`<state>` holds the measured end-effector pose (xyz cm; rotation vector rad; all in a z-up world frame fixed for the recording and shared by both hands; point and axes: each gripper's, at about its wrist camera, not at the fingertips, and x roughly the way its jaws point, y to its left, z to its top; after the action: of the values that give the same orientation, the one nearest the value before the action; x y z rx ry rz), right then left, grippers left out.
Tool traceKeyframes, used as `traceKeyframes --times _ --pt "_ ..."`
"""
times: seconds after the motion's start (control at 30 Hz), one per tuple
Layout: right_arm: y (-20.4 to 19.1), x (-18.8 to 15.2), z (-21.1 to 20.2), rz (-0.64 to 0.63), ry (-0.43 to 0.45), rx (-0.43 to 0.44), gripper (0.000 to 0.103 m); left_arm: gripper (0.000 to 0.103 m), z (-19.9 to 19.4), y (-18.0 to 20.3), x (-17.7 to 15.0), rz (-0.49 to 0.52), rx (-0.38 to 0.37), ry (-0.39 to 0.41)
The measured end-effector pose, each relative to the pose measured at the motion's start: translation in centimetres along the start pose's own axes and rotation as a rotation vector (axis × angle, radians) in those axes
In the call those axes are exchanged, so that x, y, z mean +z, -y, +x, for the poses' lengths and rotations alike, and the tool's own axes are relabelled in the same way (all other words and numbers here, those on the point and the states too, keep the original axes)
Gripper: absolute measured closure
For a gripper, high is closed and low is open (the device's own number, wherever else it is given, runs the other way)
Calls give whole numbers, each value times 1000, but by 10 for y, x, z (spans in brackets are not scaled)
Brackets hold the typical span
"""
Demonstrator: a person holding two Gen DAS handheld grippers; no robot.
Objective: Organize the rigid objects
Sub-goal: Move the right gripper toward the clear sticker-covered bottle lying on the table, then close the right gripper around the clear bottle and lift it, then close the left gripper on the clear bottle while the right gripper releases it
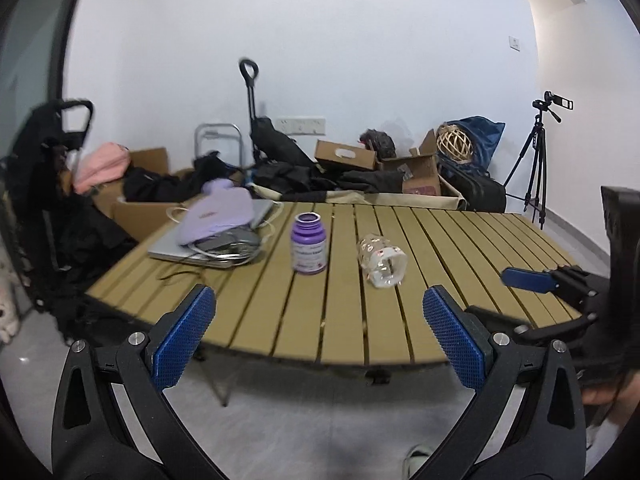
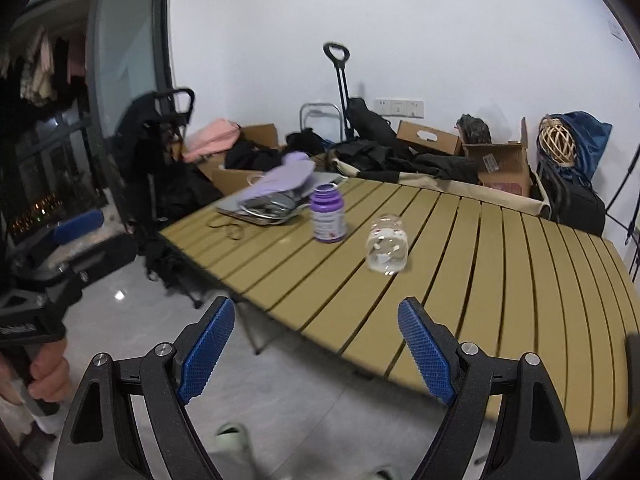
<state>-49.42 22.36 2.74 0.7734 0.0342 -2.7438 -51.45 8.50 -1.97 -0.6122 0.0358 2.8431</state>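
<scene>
A purple bottle (image 1: 308,245) stands upright on the slatted wooden table (image 1: 460,248), with no cap on it that I can see. A clear glass jar (image 1: 382,260) lies on its side to the right of it. Both also show in the right wrist view, the bottle (image 2: 328,214) and the jar (image 2: 387,243). My left gripper (image 1: 320,320) is open and empty at the table's near edge. My right gripper (image 2: 316,332) is open and empty, also short of the near edge. The right gripper's blue pad shows in the left wrist view (image 1: 528,279).
A laptop (image 1: 208,240) with a lilac cloth (image 1: 218,216) and cables on it lies at the table's back left. Behind the table are cardboard boxes (image 1: 348,156), dark bags, a trolley handle (image 1: 250,92) and a tripod (image 1: 536,152). Grey floor lies below the near edge.
</scene>
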Motion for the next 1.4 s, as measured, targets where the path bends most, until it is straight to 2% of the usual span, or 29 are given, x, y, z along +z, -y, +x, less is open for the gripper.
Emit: traceKeyframes --times 0.13,0.23,0.5,0.57,0.6,0.67,0.8,0.9,0.97,1.07,1.1,1.17,1.3,1.33,1.4 --pt "20 17 65 9 -41 -36 15 0 66 -8 8 -27 -57 -64" --pt "37 28 108 41 -77 -47 15 0 107 -16 7 -44 -62 -109" --pt "66 51 211 51 -165 -138 15 0 174 -31 7 -67 -51 -181" --pt "74 53 228 78 -198 -132 15 0 185 -33 6 -69 -50 -199" --pt "79 53 235 93 -216 -119 20 0 190 -33 4 -70 -53 -210" --pt "82 51 240 99 -246 -74 36 0 197 -32 2 -70 -64 -225" --pt "74 42 223 32 -255 12 37 1 211 -26 2 -73 -98 -243" --pt "57 27 204 -130 -251 57 37 2 220 -20 1 -124 -161 -246" --pt "52 20 193 -185 -251 118 37 14 225 -14 -1 -176 -226 -257" --pt "49 10 179 -246 -255 217 37 27 233 1 -3 -185 -268 -277" --pt "48 8 178 -268 -249 225 37 29 236 7 -4 -180 -281 -285" --pt "48 5 175 -309 -244 238 36 42 245 22 -3 -141 -288 -300" --pt "51 6 179 -349 -253 212 34 47 252 29 -4 -120 -262 -314" --pt "54 6 181 -345 -269 200 31 51 252 29 -3 -112 -258 -315" --pt "61 8 181 -347 -283 168 23 53 249 30 -1 -77 -242 -305"
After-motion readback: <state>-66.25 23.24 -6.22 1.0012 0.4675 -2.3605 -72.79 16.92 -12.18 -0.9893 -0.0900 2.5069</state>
